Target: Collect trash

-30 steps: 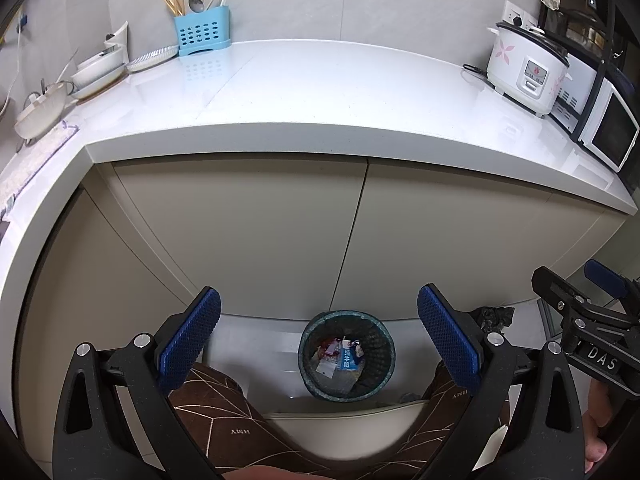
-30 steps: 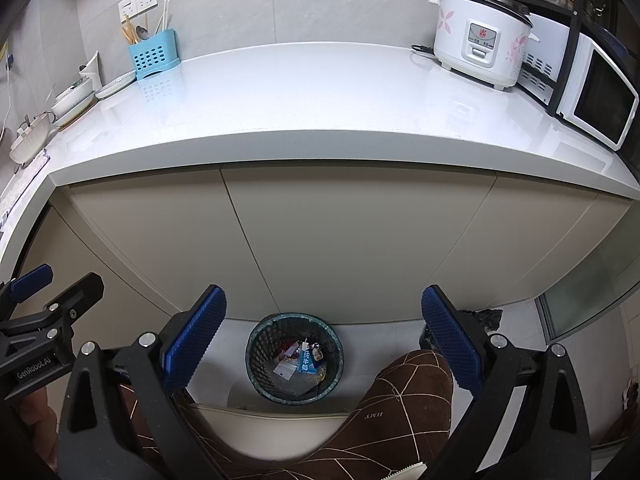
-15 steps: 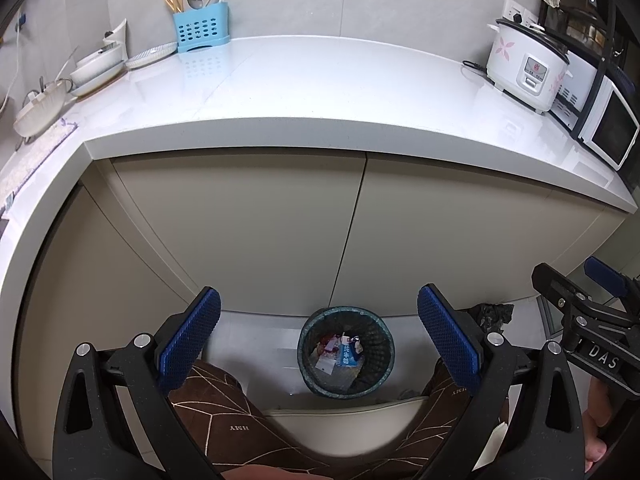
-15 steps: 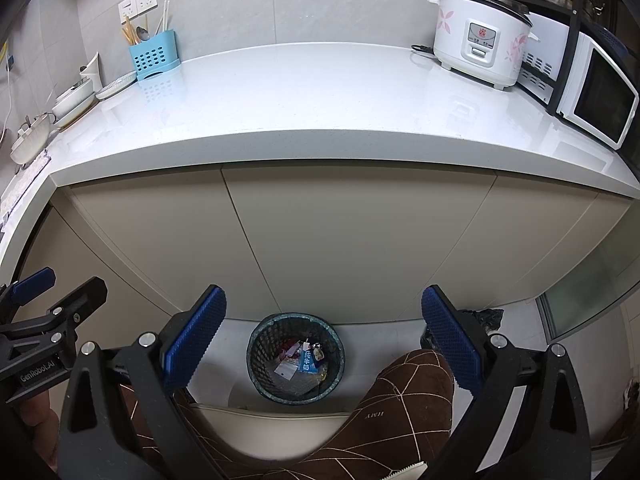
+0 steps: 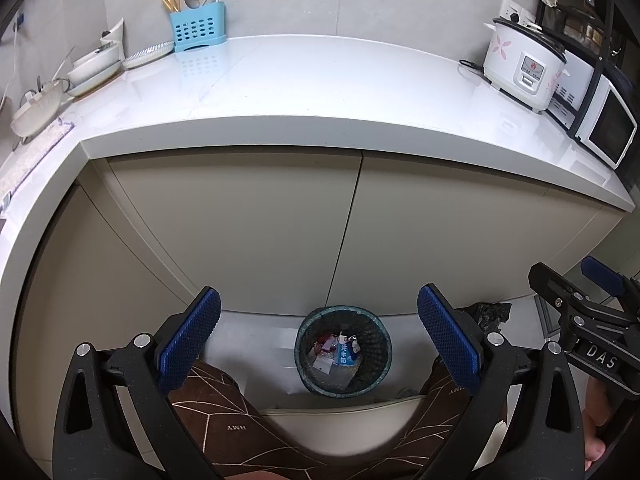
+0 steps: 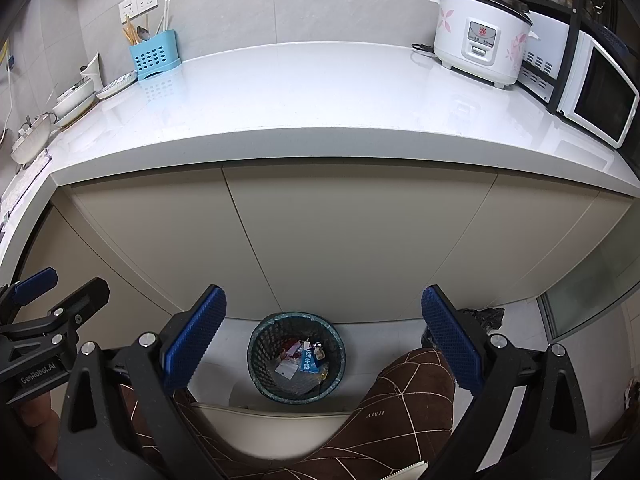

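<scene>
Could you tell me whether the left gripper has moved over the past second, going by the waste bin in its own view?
Hardly. In the left wrist view the waste bin sits between the open left gripper fingers as before, with only a slight drift.

Glossy white tabletop point(image 6: 320, 112). Beige cabinet doors point(image 6: 352, 240) below. Pale grey wall tiles point(image 6: 320, 0). Light blue cutlery holder point(image 5: 197, 28) with round-hole pattern. White rice cooker point(image 6: 478, 38) with pink flower print, black lid rim. White microwave point(image 6: 600, 100), dark door window. White bowls and plates point(image 5: 94, 66) at left. Dark teal mesh bin point(image 5: 343, 350) on white floor point(image 6: 236, 336); inside, blue-and-white carton point(image 5: 346, 354), red and white scraps. Left claw point(image 5: 318, 338) black frame, blue dimpled pads; right claw point(image 6: 323, 338) same. Brown trousers point(image 6: 400, 412) with thin cream line pattern. Crumpled black bag point(image 5: 490, 312).
</scene>
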Demonstrator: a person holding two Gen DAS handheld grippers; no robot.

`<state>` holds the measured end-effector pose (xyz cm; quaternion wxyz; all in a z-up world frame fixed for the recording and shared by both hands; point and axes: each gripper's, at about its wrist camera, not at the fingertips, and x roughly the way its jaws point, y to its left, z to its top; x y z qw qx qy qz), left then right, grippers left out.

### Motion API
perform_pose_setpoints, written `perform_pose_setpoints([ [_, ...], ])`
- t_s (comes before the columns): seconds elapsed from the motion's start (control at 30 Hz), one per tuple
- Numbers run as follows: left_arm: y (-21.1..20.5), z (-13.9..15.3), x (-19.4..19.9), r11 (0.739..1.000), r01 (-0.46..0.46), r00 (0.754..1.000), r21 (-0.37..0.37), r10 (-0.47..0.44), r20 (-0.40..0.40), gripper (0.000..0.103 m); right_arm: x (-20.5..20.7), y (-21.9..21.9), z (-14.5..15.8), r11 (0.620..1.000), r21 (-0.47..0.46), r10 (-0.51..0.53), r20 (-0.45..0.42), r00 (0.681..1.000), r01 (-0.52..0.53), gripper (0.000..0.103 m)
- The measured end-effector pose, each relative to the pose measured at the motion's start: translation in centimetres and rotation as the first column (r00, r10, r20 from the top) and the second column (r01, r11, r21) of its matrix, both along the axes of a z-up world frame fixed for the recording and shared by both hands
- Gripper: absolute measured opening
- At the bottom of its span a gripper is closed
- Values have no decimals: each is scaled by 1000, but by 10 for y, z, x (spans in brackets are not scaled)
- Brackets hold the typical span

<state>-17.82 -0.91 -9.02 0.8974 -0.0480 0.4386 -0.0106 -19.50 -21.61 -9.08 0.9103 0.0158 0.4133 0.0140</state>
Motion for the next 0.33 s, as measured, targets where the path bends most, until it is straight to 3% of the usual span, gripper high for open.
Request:
perform_pose_setpoints([
  [0.33,3,-1,0,1000,1,1000,-2,-1,3,97,0,0,-1,1000,0,2,0,1000,-2,94],
])
